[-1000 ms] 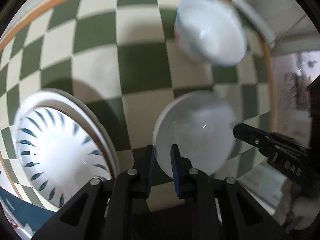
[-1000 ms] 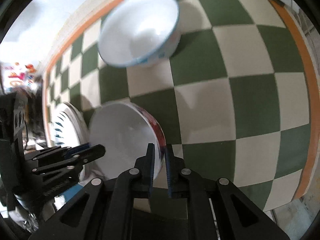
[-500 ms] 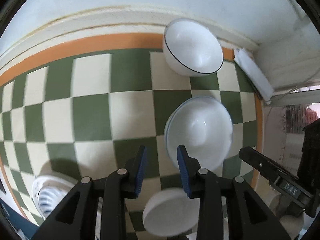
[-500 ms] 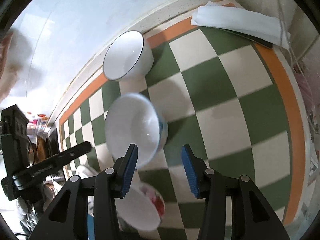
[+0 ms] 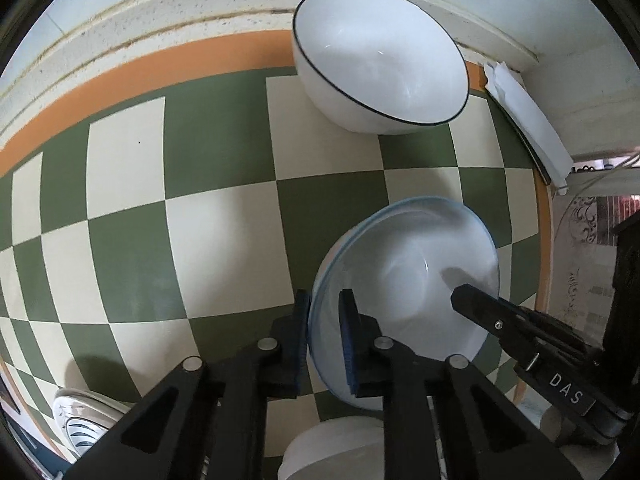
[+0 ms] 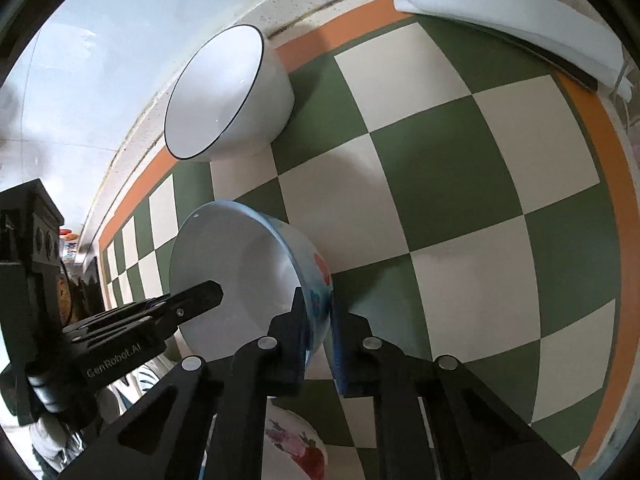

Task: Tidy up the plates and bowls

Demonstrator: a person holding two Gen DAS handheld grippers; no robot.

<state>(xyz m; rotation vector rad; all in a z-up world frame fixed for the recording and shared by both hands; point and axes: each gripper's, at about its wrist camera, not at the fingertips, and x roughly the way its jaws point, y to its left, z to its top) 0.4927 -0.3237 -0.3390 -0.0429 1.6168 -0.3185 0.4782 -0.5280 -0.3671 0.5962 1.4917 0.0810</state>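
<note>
- Now both grippers pinch one bowl with a pale blue rim (image 5: 404, 284) from opposite sides of its rim.
- Left gripper (image 5: 325, 342): its blue pads are pressed onto the bowl's wall, one inside and one outside, at the rim nearest that camera.
- Right gripper (image 6: 320, 344): its pads clamp the opposite rim, where the bowl's outer wall shows red and blue flower prints.
- In each wrist view the other gripper's black fingers reach in over the bowl's white inside.
- The held bowl is over the green and cream checked tablecloth (image 5: 224, 216), towards the far right part of the table; whether its base touches the cloth cannot be told.
- A white bowl with a thin dark rim (image 5: 380, 56) stands on the orange border at the table's far edge, apart from the held bowl.
- Folded white cloth (image 6: 512, 12) lies at the far right corner.
- A bowl with a red flower print (image 6: 296, 448) sits below the right gripper, towards the near edge.
- A plate with dark blue strokes (image 5: 80, 420) shows at the near left.
</note>
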